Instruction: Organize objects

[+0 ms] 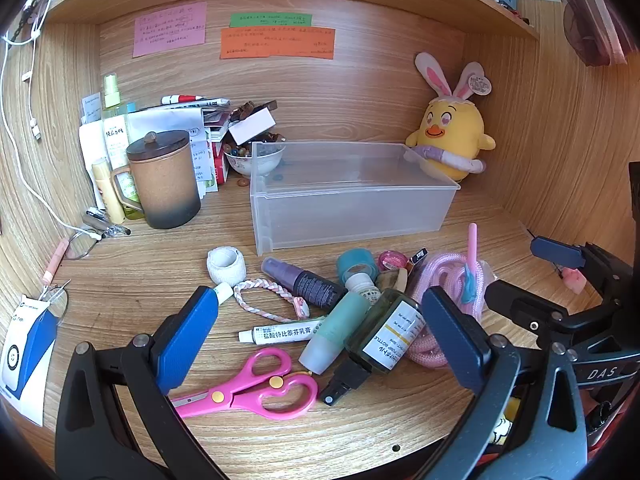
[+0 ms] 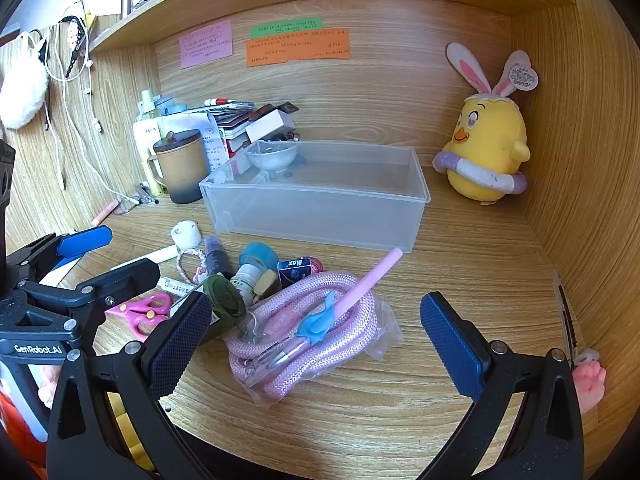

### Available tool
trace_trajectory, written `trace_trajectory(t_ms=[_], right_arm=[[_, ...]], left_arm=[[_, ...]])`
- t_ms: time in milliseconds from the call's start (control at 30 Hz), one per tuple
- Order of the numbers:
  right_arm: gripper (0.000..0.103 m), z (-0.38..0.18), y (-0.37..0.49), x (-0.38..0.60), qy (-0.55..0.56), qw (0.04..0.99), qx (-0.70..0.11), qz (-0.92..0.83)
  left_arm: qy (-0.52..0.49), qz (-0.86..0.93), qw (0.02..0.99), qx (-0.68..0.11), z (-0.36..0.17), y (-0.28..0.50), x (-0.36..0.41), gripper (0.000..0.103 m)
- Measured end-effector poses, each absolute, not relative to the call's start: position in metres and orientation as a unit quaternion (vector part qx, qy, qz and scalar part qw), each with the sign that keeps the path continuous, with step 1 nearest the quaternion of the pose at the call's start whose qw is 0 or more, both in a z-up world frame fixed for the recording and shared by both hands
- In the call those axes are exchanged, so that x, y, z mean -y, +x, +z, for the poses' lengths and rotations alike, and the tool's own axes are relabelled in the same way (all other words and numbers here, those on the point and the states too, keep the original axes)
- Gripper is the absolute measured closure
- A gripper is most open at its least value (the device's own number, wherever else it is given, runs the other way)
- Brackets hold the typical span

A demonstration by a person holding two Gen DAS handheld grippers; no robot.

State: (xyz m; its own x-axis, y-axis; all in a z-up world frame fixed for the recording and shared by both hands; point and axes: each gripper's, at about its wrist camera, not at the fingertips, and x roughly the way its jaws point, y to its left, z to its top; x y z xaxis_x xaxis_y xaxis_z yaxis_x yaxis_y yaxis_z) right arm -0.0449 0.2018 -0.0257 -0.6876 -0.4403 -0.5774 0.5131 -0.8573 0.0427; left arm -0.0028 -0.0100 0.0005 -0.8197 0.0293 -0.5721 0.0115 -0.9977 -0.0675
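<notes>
1. Status: bin (image 1: pixel 352 196) (clear plastic, mid desk, far of the pile) looks empty – nothing sorted into it as far as visible. Judged: task at start.
2. L gripper (image 1: pixel 320 336): jaws wide apart, holding nothing; hovers over near-left part of pile, above scissors (image 1: pixel 256 388) and tube (image 1: pixel 280 334).
3. R gripper (image 2: pixel 316 344): jaws wide apart, nothing held; bagged pink rope (image 2: pixel 304 332) lies between its fingers, w/ pink pen (image 2: pixel 360 288) on top. No contact seen.
4. Pile, all loose on desk (image 2: pixel 460 260) near of bin: white tape roll (image 1: pixel 226 266) far-left, braided band (image 1: pixel 268 300), dark spray btl (image 1: pixel 304 282), teal tape (image 1: pixel 356 266), green btl (image 1: pixel 384 332), teal tube (image 1: pixel 336 332). Items touch/overlap in centre.
5. Not part of pile: mug (image 1: pixel 164 180) + papers far-left, bead bowl (image 1: pixel 254 158) just behind bin's left end, plush chick (image 1: pixel 452 136) far-right corner.
6. Left to do: whole pile -> bin, approx. Rope likely first for R – judgement only.
7. Risk: bag slippery; pen may roll off on lift.
</notes>
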Motion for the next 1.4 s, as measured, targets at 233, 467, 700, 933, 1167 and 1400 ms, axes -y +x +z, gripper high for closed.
trace_trajectory(t_ms=[233, 467, 700, 933, 1167, 1400], right_arm=[[0.0, -0.0261, -0.0453, -0.2031, 0.3, 0.259, -0.06, -0.916], [0.0, -0.0263, -0.0468, -0.2035, 0.302, 0.261, -0.059, -0.915], [0.0, -0.0263, -0.0454, -0.2028, 0.301, 0.264, -0.06, -0.915], [0.0, -0.0278, -0.0464, -0.2025, 0.304, 0.262, -0.055, -0.914], [0.001, -0.0292, -0.0494, -0.2051, 0.308, 0.258, -0.044, -0.915], [0.022, -0.0303, -0.0476, -0.2039, 0.308, 0.273, -0.047, -0.91]], left_arm=[[-0.302, 0.953, 0.004, 0.036, -0.0005, -0.0035, 0.009, 0.0], [-0.302, 0.953, 0.005, 0.036, -0.0005, -0.0036, 0.0095, 0.0], [-0.303, 0.952, 0.005, 0.037, -0.0019, -0.0039, 0.0087, 0.0], [-0.302, 0.952, 0.007, 0.038, -0.0025, -0.0044, 0.0089, 0.0], [-0.295, 0.955, 0.007, 0.036, -0.002, -0.0025, 0.0097, 0.0], [-0.299, 0.954, 0.018, 0.031, -0.0017, -0.0003, 0.0093, 0.017]])
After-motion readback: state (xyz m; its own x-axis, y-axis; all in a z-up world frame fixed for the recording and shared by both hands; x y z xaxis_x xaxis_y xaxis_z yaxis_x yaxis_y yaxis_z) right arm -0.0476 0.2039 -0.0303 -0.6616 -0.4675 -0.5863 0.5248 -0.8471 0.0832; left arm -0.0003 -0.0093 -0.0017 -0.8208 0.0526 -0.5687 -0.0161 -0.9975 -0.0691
